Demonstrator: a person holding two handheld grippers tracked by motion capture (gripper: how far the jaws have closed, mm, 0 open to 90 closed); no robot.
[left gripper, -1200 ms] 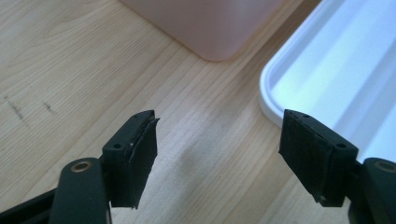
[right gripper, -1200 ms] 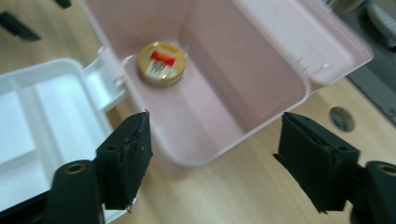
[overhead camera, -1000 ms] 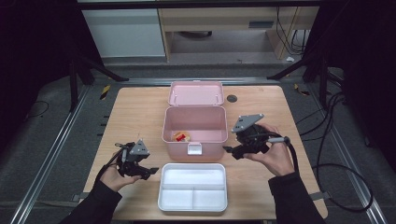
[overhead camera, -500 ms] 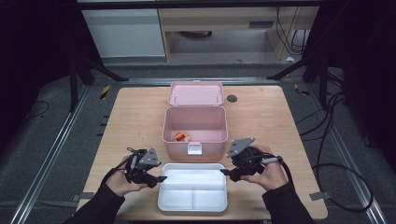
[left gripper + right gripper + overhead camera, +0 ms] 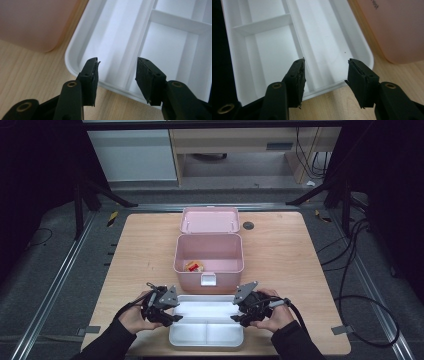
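Observation:
A white divided tray [image 5: 207, 343] lies at the table's near edge, in front of an open pink box [image 5: 209, 271]. My left gripper [image 5: 175, 316] is at the tray's left end and my right gripper [image 5: 236, 317] at its right end. In the left gripper view the gripper [image 5: 117, 61] hangs over the tray's [image 5: 112, 30] rim and end wall. The right gripper [image 5: 325, 61] likewise stands over the tray's [image 5: 269, 50] end wall. Both pairs of jaws have just been closing, but gaps remain and the pads press on nothing.
The box's pink lid [image 5: 209, 220] lies flat behind it, and a small red and yellow item [image 5: 194, 266] sits inside the box. A dark round disc [image 5: 248, 225] is set in the tabletop at the back right. Cables [image 5: 360, 300] trail off the table's right side.
Both hands moved in from beside the pink box to the ends of the white tray. The right gripper also came down. Both pairs of jaws stand narrower than before.

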